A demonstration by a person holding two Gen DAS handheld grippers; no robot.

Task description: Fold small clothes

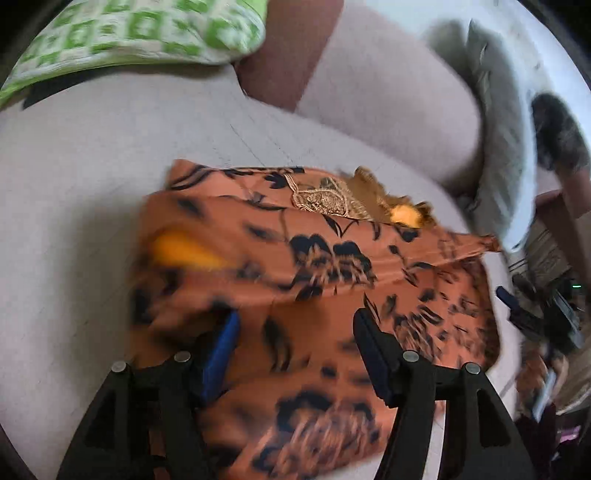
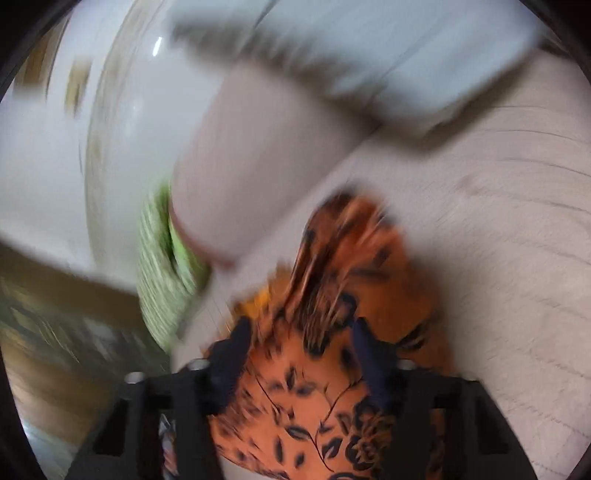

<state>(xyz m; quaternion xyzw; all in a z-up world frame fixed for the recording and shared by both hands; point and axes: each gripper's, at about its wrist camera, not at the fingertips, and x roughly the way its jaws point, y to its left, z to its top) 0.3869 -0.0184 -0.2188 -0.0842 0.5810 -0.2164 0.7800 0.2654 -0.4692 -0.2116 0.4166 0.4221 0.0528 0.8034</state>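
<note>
An orange garment with a black flower print lies folded in layers on the beige sofa seat. A gold embroidered neckline shows at its far edge. My left gripper hovers over the near part of the cloth, jaws wide apart, and the blue pads touch nothing. In the right wrist view, which is blurred, the same garment spreads under and between the fingers of my right gripper. Those jaws stand apart, with the pads not pressing on the cloth.
A green-and-white checked cushion lies at one end of the seat. A pale grey cushion leans on the beige backrest. A wooden floor shows past the seat's edge.
</note>
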